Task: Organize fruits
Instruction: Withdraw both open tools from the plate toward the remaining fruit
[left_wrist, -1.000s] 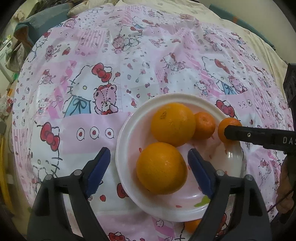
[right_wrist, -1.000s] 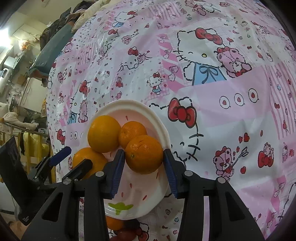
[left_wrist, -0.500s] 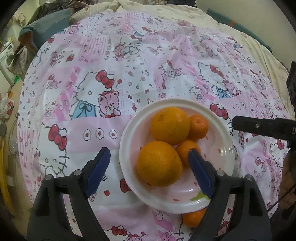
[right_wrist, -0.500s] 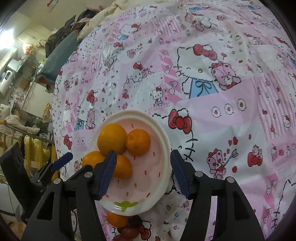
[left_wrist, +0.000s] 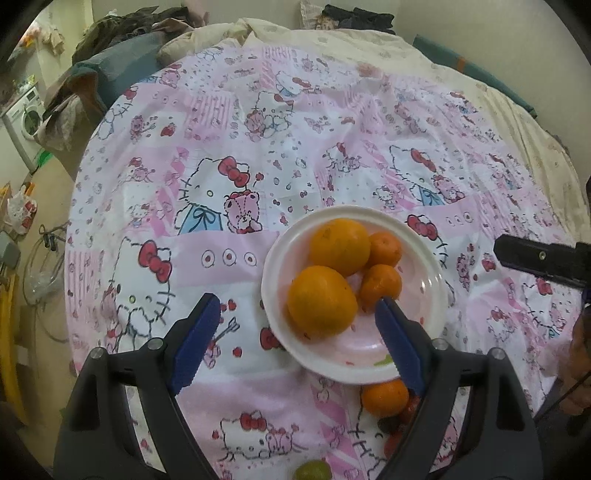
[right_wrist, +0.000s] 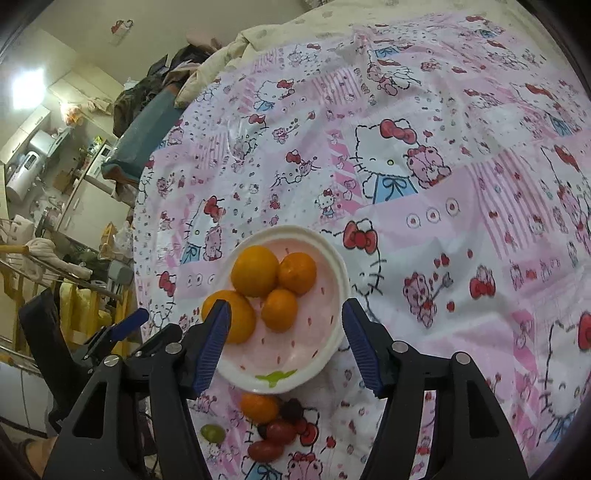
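Pink cartoon tablecloth (left_wrist: 229, 147), four oranges on plate (right_wrist: 332, 258), right gripper (right_wrist: 286, 347) jaws just opened, empty, left gripper (left_wrist: 295, 339) jaws wide, empty

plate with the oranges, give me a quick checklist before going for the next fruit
1. Last mandarin released: ok, it lies in the plate, clear of both pads; the right gripper has just been opening.
2. Right gripper empty: ok, nothing between its pads.
3. Left gripper empty: ok, open above the plate's near side.
4. Fruit on plate settled: ok, two big oranges and two mandarins sit together, inside the rim.
5. Next fruit reachable: ok, a loose mandarin lies on the cloth just below the plate.
6. Room on plate: ok, the near right part is bare.
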